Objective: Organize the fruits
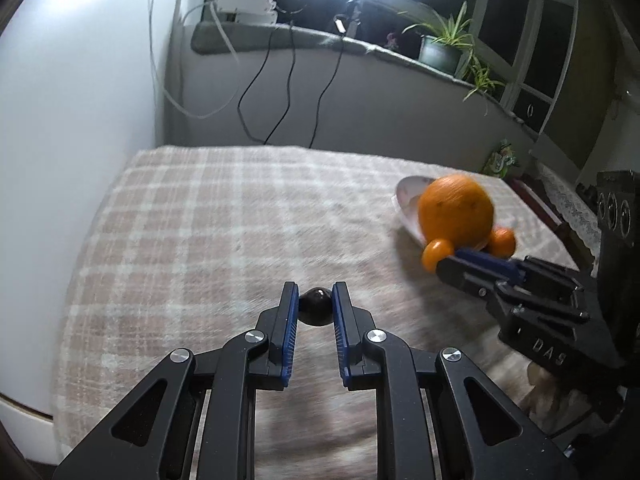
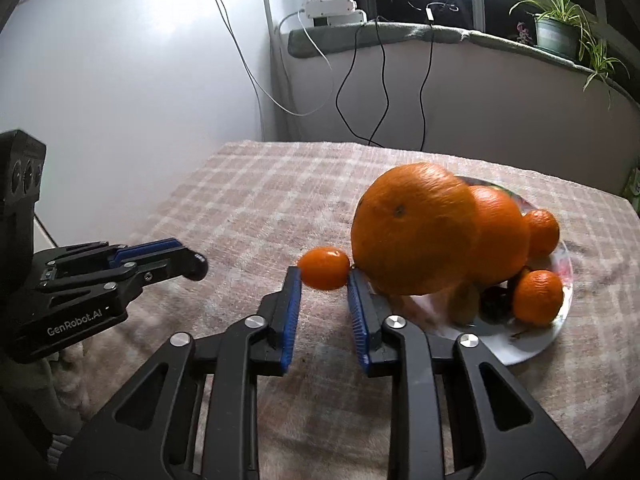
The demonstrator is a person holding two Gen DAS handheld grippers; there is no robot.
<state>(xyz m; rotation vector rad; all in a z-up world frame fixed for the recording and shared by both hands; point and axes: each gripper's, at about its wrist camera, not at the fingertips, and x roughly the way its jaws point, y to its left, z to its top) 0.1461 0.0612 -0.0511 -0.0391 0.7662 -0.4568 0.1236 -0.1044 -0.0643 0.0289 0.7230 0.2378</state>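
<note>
My left gripper [image 1: 315, 297] is shut on a small dark round fruit [image 1: 316, 306], held over the checked tablecloth. It also shows in the right wrist view [image 2: 188, 258] at the left. My right gripper [image 2: 325, 276] is shut on a small orange kumquat [image 2: 325, 269], right beside a big orange [image 2: 412, 228] on the white plate [image 2: 532, 344]. The plate also holds a second orange [image 2: 500, 232], two small mandarins [image 2: 538, 298], a kiwi [image 2: 466, 304] and a dark fruit [image 2: 496, 302]. In the left wrist view the big orange [image 1: 456, 212] hides most of the plate [image 1: 408, 192].
The table is covered by a beige checked cloth [image 1: 224, 216]. A white wall [image 1: 72, 100] stands at the left. Black cables [image 2: 380, 96] hang from a sill behind the table, with a potted plant [image 2: 556, 32] on it.
</note>
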